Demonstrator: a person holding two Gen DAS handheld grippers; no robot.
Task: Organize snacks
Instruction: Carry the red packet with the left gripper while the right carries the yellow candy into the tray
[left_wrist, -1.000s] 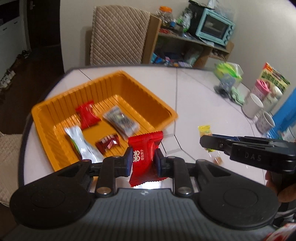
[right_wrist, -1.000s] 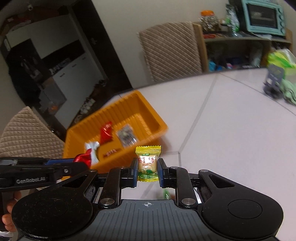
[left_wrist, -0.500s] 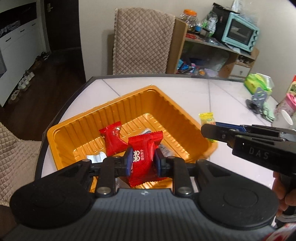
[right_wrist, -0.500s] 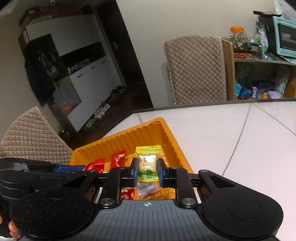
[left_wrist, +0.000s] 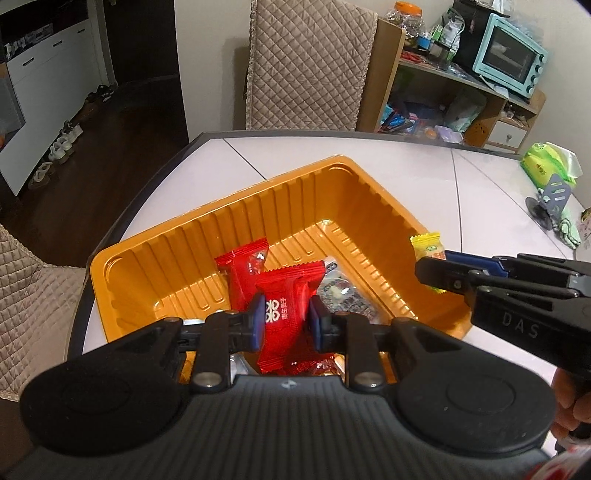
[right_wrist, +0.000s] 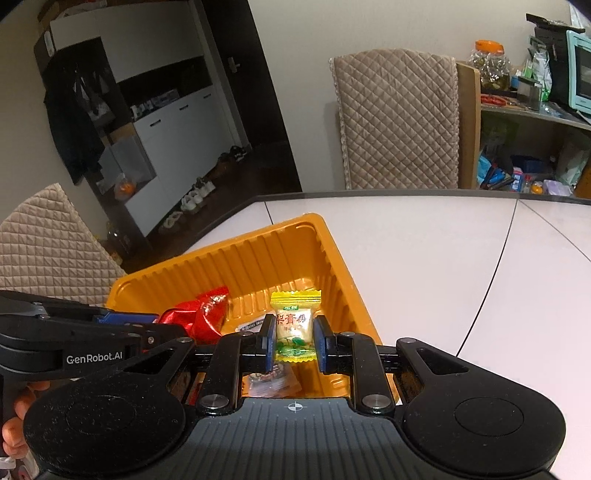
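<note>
I see my left tongs (left_wrist: 285, 318) clamped on a red snack packet (left_wrist: 286, 295), right tongs (right_wrist: 294, 343) pinching a yellow candy (right_wrist: 294, 321), both over the orange tray (left_wrist: 184, 243).

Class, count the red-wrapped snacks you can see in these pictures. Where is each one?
2 for certain: one red packet gripped in the left claw, another red packet lying in the orange tray. Others may be hidden underneath.
</note>
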